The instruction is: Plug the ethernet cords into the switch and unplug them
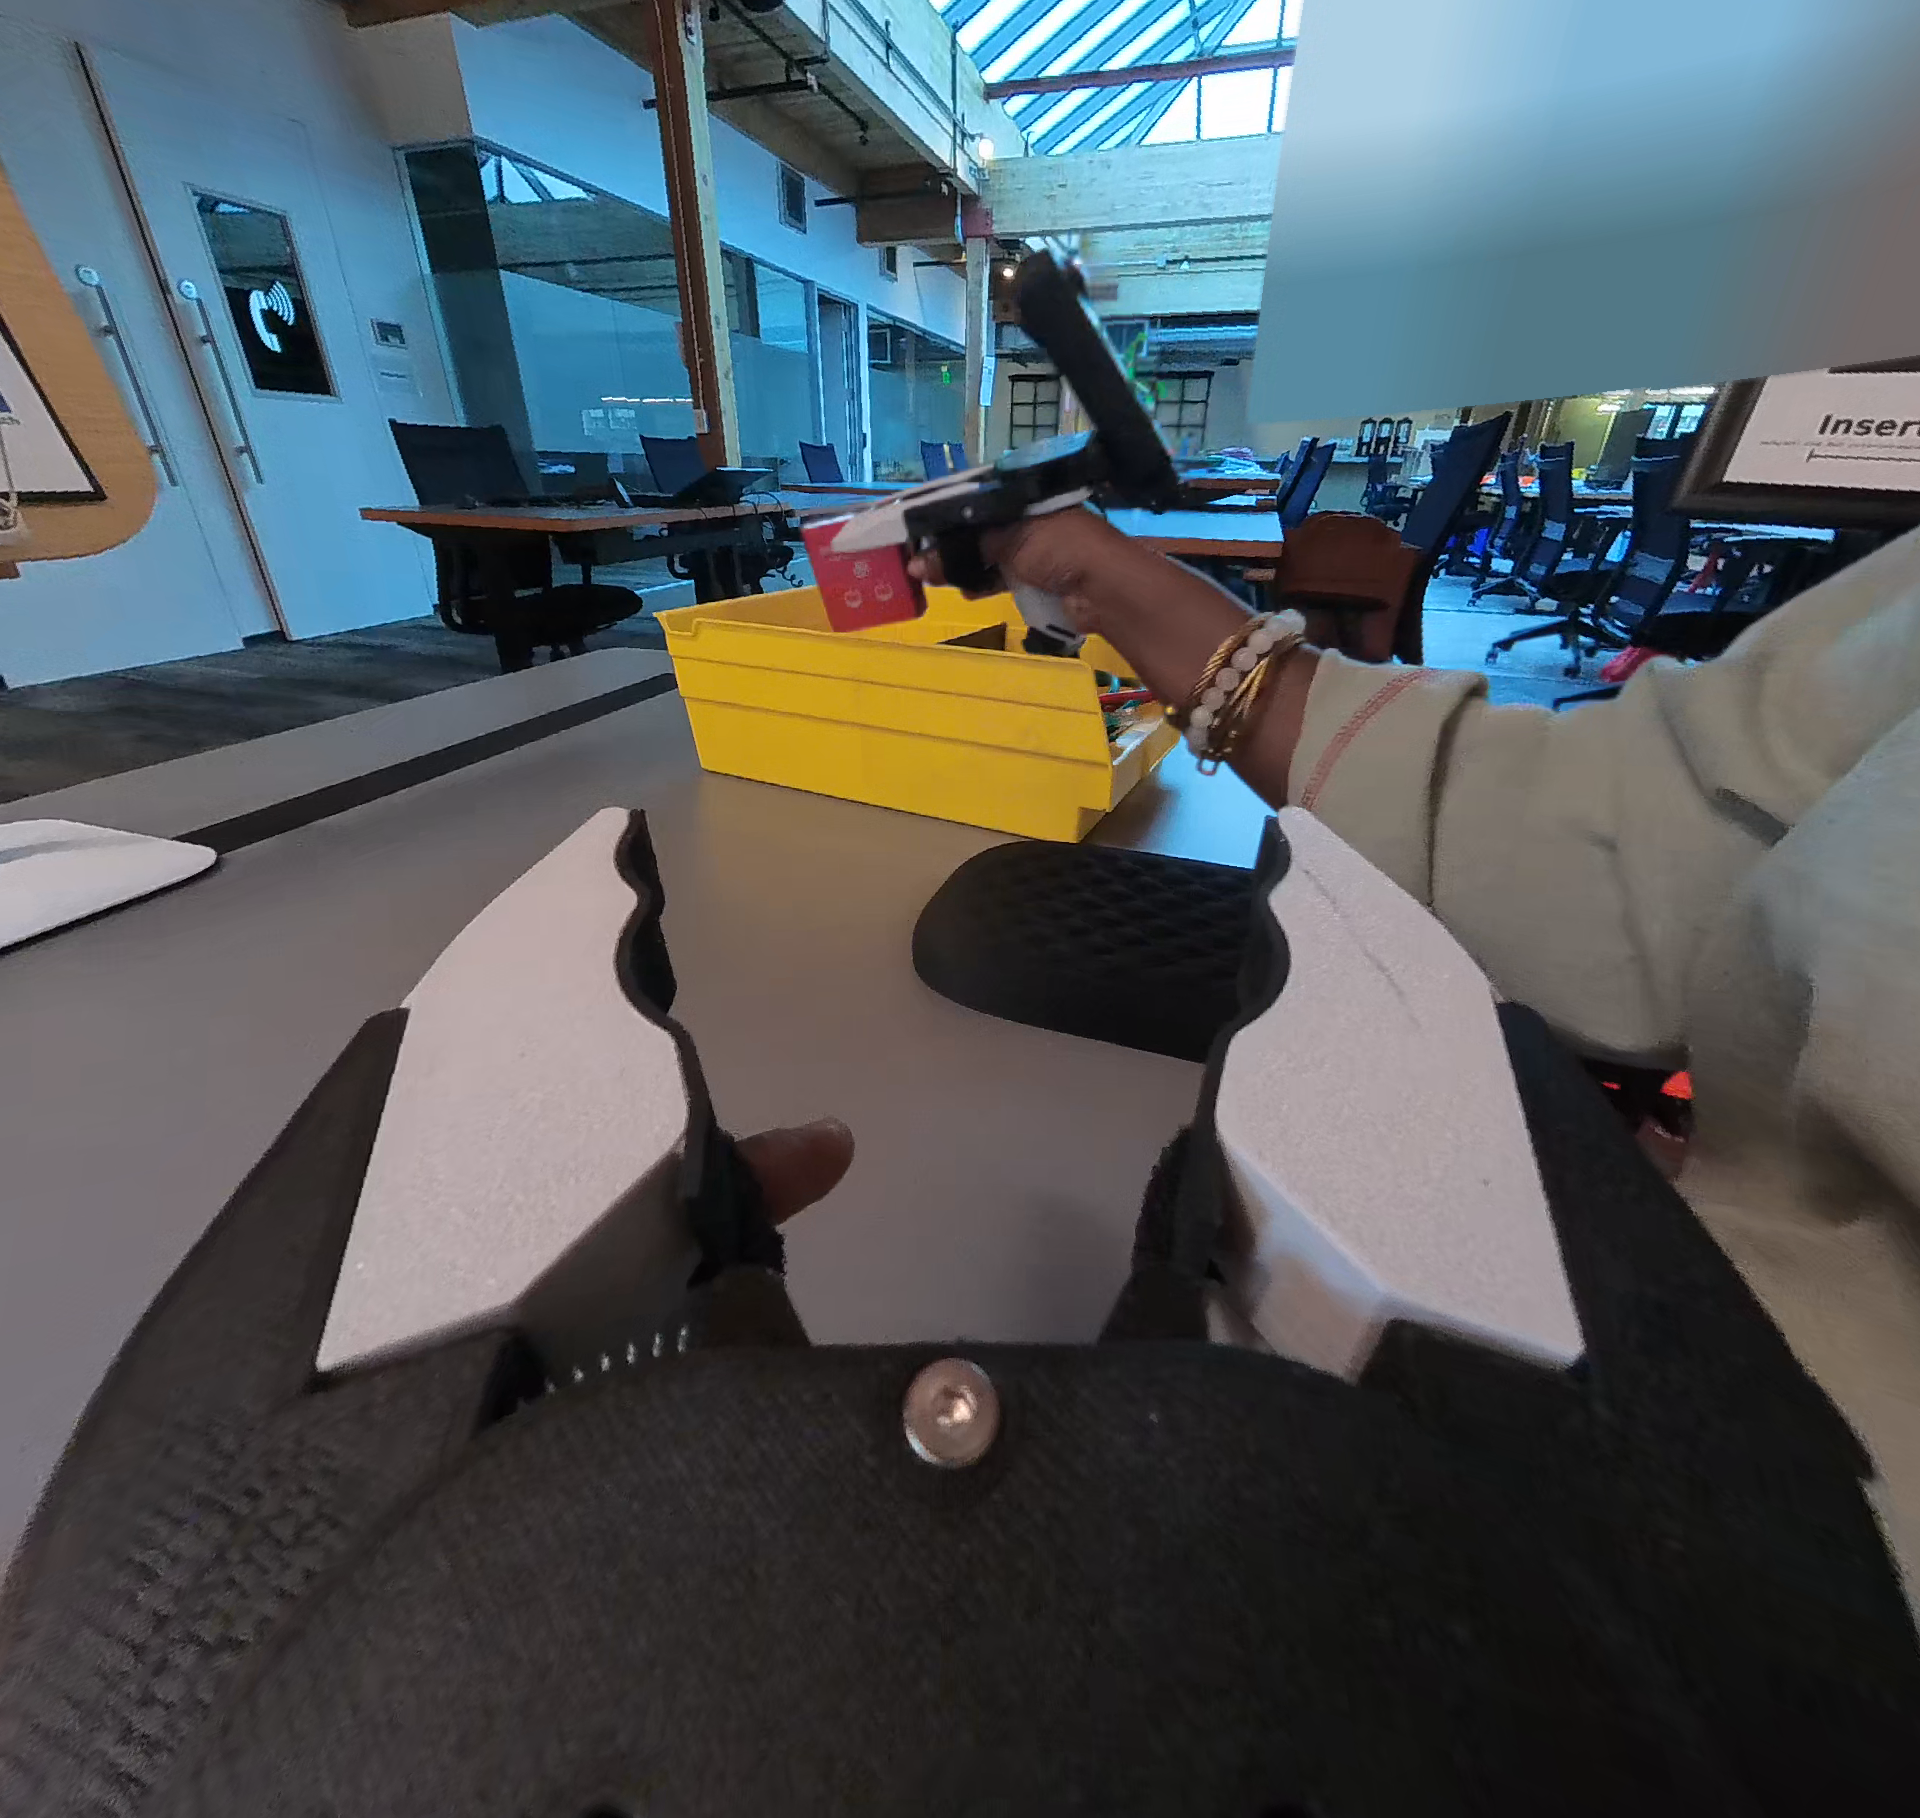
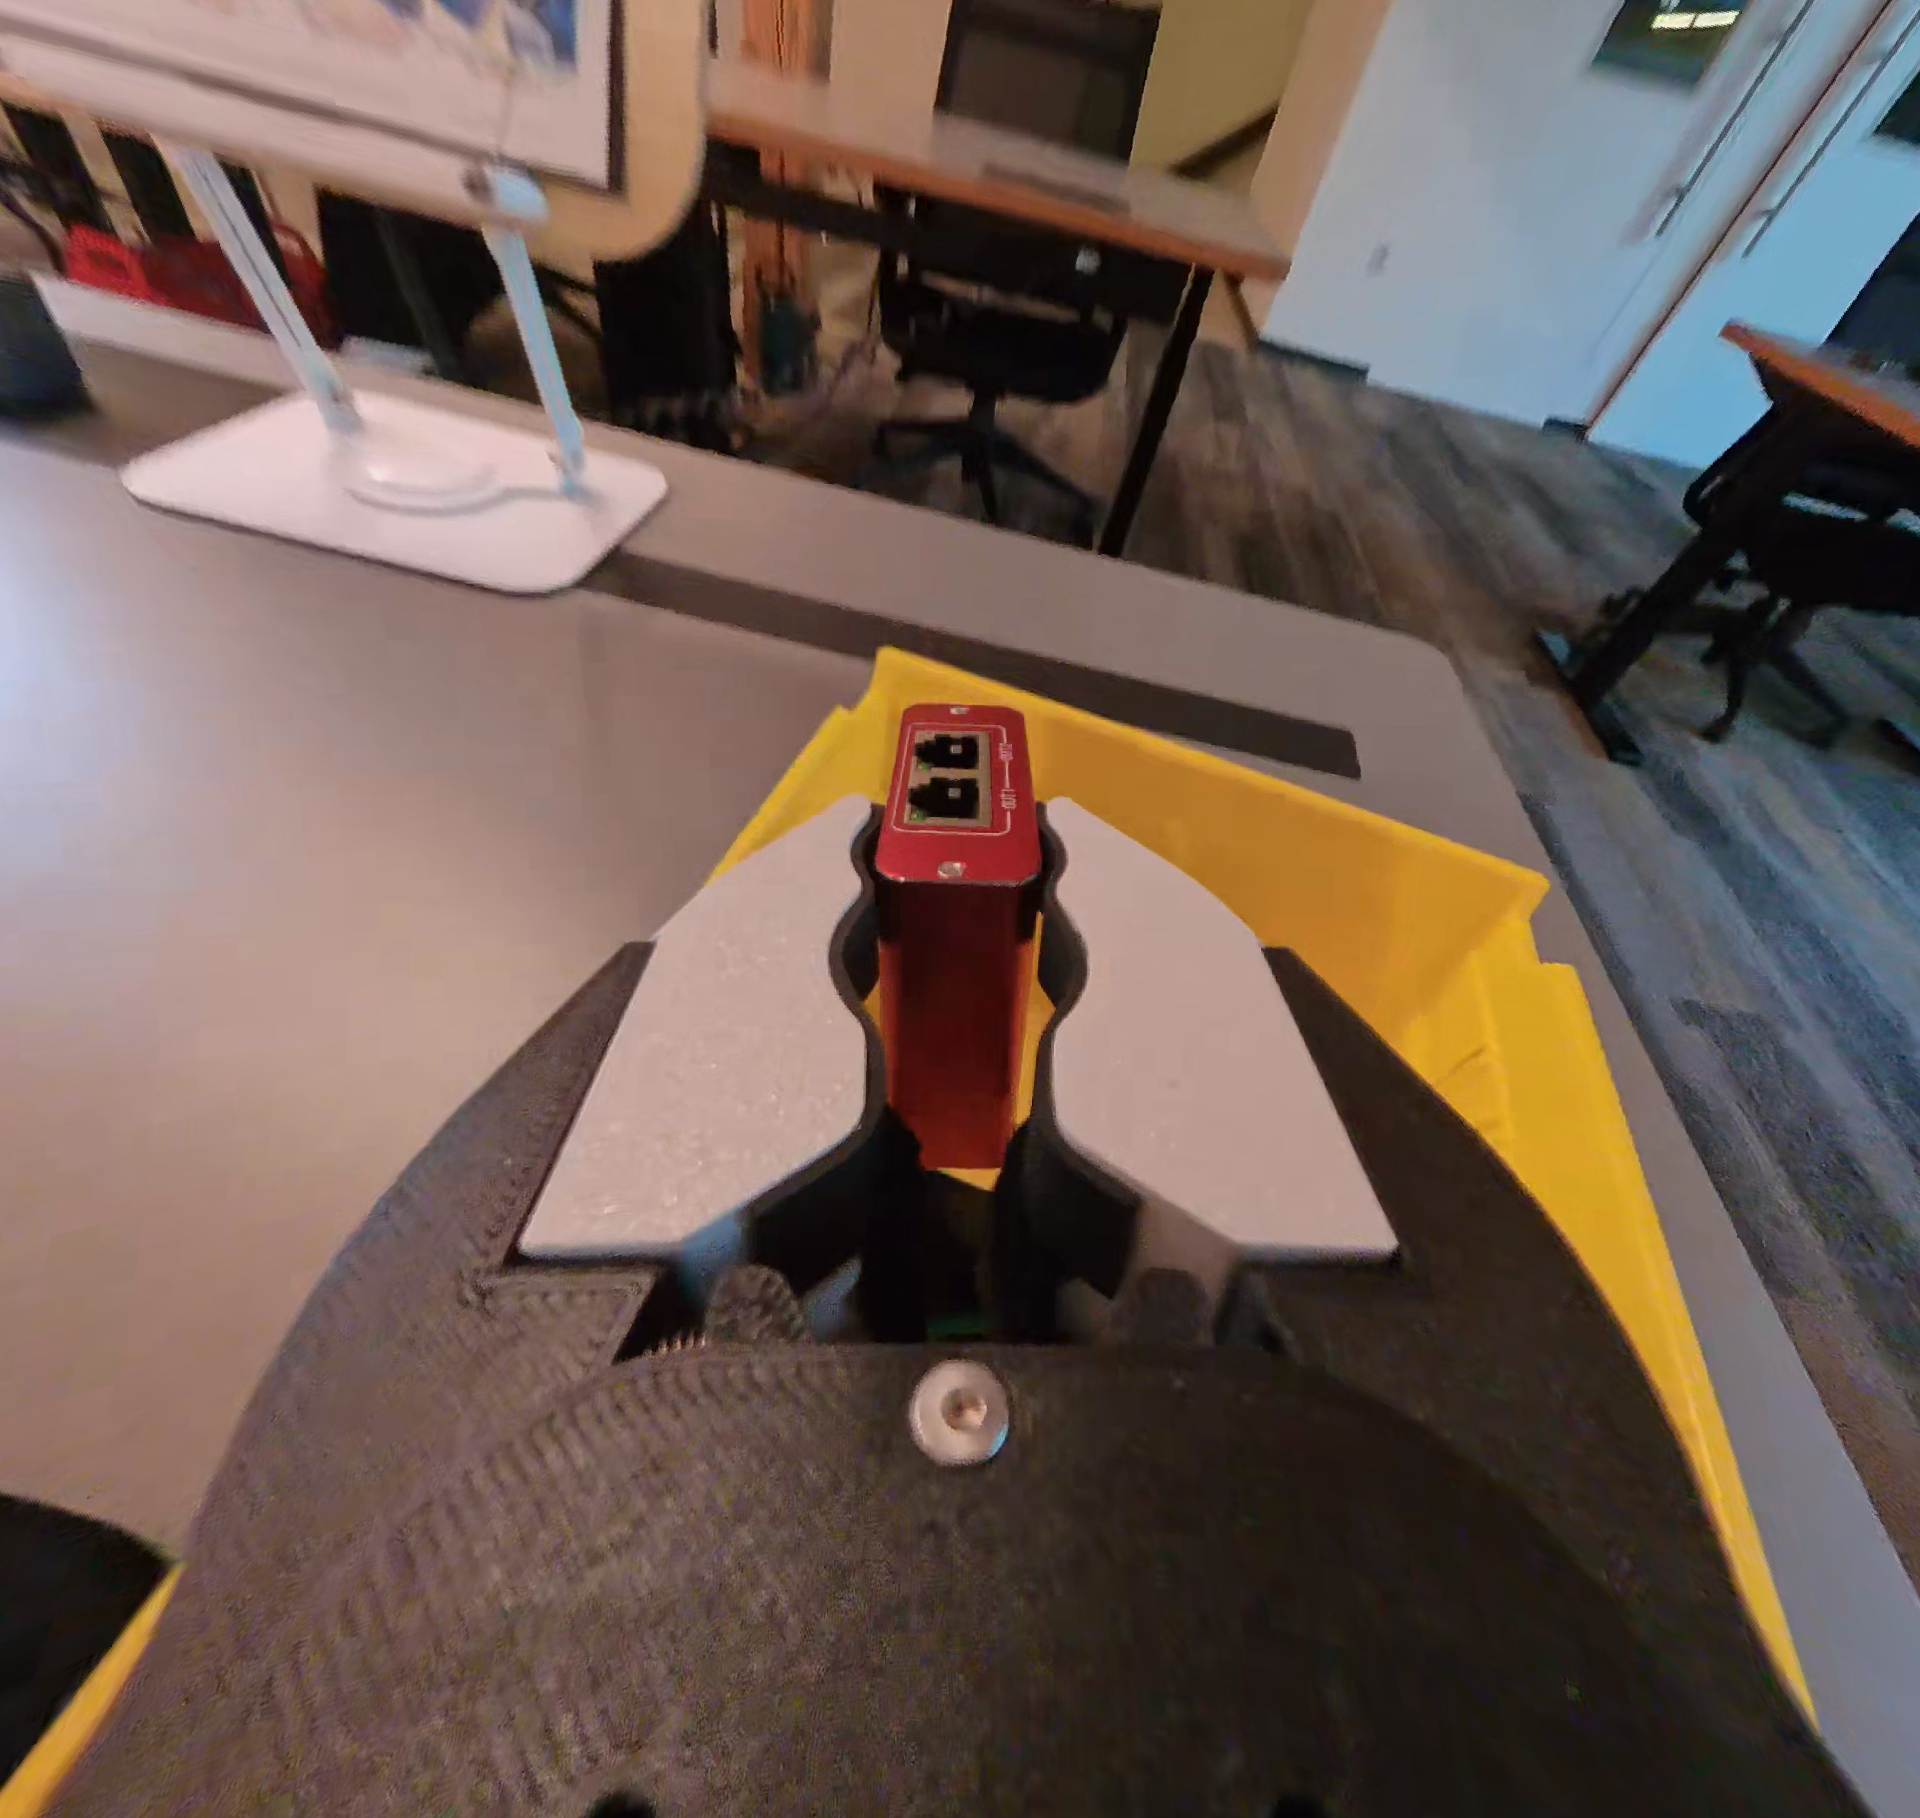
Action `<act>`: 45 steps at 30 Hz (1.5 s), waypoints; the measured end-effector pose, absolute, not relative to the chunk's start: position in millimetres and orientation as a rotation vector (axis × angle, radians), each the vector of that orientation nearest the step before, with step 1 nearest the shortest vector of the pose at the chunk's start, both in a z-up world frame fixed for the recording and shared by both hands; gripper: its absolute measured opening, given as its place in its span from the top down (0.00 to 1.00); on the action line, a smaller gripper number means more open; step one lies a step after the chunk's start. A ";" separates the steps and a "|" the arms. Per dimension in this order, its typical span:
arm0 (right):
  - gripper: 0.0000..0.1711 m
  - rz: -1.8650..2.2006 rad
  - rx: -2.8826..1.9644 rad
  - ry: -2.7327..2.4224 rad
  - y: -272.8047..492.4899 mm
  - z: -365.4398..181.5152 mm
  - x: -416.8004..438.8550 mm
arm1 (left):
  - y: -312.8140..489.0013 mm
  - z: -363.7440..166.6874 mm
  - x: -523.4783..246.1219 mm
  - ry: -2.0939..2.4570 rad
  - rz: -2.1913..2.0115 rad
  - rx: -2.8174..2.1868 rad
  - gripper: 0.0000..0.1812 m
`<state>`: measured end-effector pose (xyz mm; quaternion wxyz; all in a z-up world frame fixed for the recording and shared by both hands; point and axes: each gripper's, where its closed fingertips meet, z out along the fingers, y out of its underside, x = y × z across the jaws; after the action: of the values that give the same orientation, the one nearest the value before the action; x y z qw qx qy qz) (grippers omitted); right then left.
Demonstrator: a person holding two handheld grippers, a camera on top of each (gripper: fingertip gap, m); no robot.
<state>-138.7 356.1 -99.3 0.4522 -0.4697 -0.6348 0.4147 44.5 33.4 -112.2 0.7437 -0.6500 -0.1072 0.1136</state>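
Between right gripper [image 2: 954, 921] fingers, clamped lengthwise: red switch [image 2: 956, 937], ports facing outward for plugging, above yellow bin [image 2: 1351, 895]. Left gripper [image 1: 951, 947] fingers spread wide, empty.

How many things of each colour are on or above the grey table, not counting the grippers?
Red: 1, the switch, held over the bin
Yellow: 1, the bin
Black: 1, the mesh pad
White: 1, the stand base
Total: 4
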 end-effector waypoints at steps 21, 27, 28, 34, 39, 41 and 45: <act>0.84 0.625 -1.368 -1.928 378.1 -175.1 -173.1 | 29.4 -110.6 38.4 -0.281 0.231 -1.397 0.44; 0.85 0.646 -1.385 -1.912 380.7 -173.8 -171.6 | 29.2 -110.6 38.1 -0.282 0.236 -1.396 0.44; 0.85 0.653 -1.392 -1.915 380.5 -174.0 -170.8 | 29.0 -110.5 38.0 -0.283 0.236 -1.395 0.44; 0.80 0.649 -1.344 -1.872 378.5 -155.1 -160.9 | 28.9 -110.5 37.6 -0.284 0.237 -1.394 0.44; 0.61 0.753 -1.191 -1.777 349.7 -105.7 -136.9 | 28.7 -110.5 37.1 -0.288 0.238 -1.393 0.44; 0.49 0.840 -1.088 -1.705 332.3 -81.2 -118.9 | 28.4 -110.3 37.1 -0.288 0.240 -1.391 0.44; 0.46 0.988 -1.005 -1.762 292.4 -81.5 -61.2 | 28.5 -110.2 37.5 -0.285 0.246 -1.392 0.44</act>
<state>-61.2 292.4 -81.5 0.4284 -0.4026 -0.7056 0.3957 37.5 28.5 -110.2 0.7513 -0.6371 -0.1303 0.1127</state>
